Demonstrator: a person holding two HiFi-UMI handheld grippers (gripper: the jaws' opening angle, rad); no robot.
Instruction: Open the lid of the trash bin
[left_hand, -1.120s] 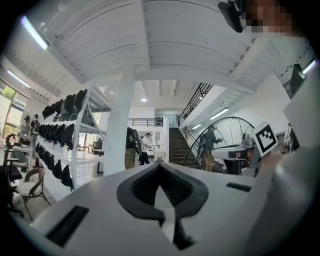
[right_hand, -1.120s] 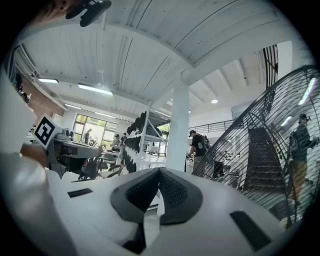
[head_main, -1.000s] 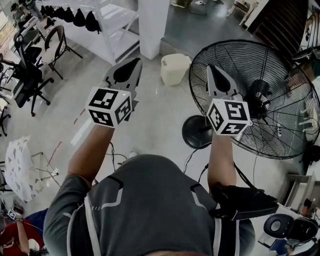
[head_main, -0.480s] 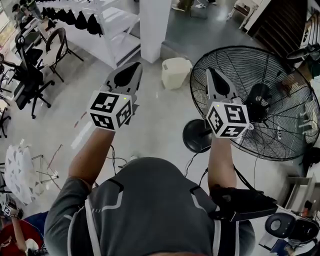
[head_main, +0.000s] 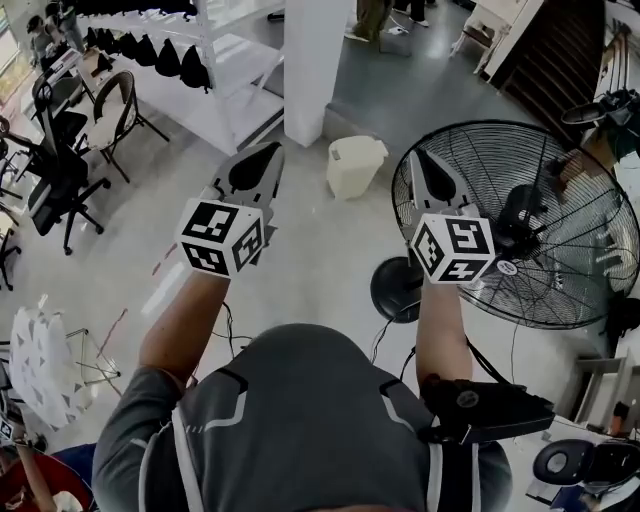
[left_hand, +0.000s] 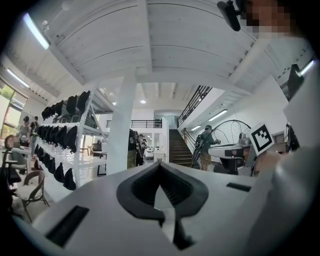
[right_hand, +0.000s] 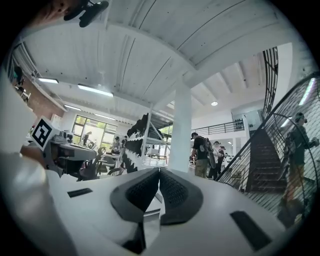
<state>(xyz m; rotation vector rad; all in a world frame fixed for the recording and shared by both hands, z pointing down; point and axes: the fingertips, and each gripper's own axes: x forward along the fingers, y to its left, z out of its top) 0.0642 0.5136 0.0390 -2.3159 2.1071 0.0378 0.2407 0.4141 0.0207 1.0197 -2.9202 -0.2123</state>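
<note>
The left gripper (left_hand: 159, 165) has its jaws pressed together, tips meeting, with nothing between them. The right gripper (right_hand: 159, 171) is the same: jaws closed tip to tip and empty. Both are held out level in front of the person, side by side and well apart, each with its marker cube nearest the wrist. The bin (head_main: 355, 165) stands on the floor ahead of them, in the head view between the two grippers and beyond their tips, touched by neither. Its lid (head_main: 357, 148) is down. A white pillar (head_main: 316, 60) rises just behind the bin, and a large fan (head_main: 520, 225) stands at the right, past the right gripper.
</note>
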